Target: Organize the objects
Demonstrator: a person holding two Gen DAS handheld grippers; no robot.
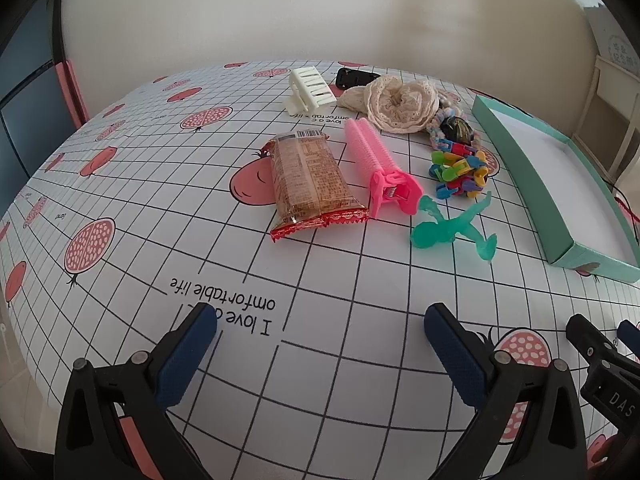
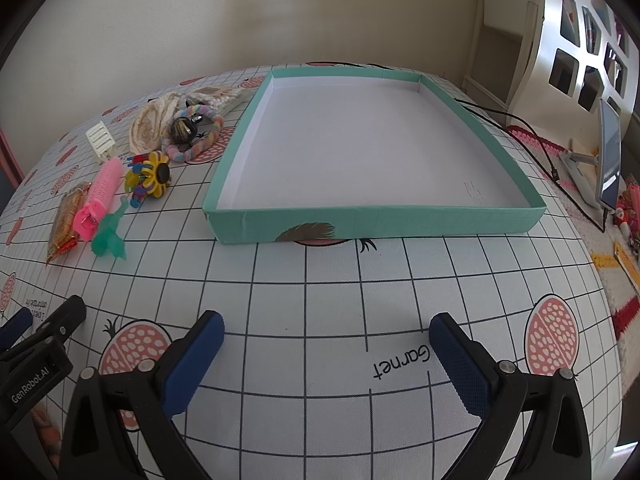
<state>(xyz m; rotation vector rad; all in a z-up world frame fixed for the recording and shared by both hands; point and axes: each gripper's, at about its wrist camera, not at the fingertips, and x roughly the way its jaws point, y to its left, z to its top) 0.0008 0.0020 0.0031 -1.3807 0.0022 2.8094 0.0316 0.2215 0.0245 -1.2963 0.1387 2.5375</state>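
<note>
Clutter sits left of the teal tray (image 2: 376, 222): snack packet (image 1: 308, 178), pink hair clip (image 1: 380, 168), green figure (image 1: 452, 230), coloured clips (image 1: 460, 170), lace scrunchie (image 1: 396, 106), white claw clip (image 1: 310, 90). Left gripper (image 1: 320, 336) and right gripper (image 2: 326, 340) hover near, both spread wide, holding nothing, over the gridded tablecloth (image 2: 320, 280).

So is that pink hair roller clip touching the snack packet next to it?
Touching. In the left wrist view the pink hair roller clip meets the crimped end of the snack packet near the clip's handle; further up, a strip of tablecloth shows between them.
</note>
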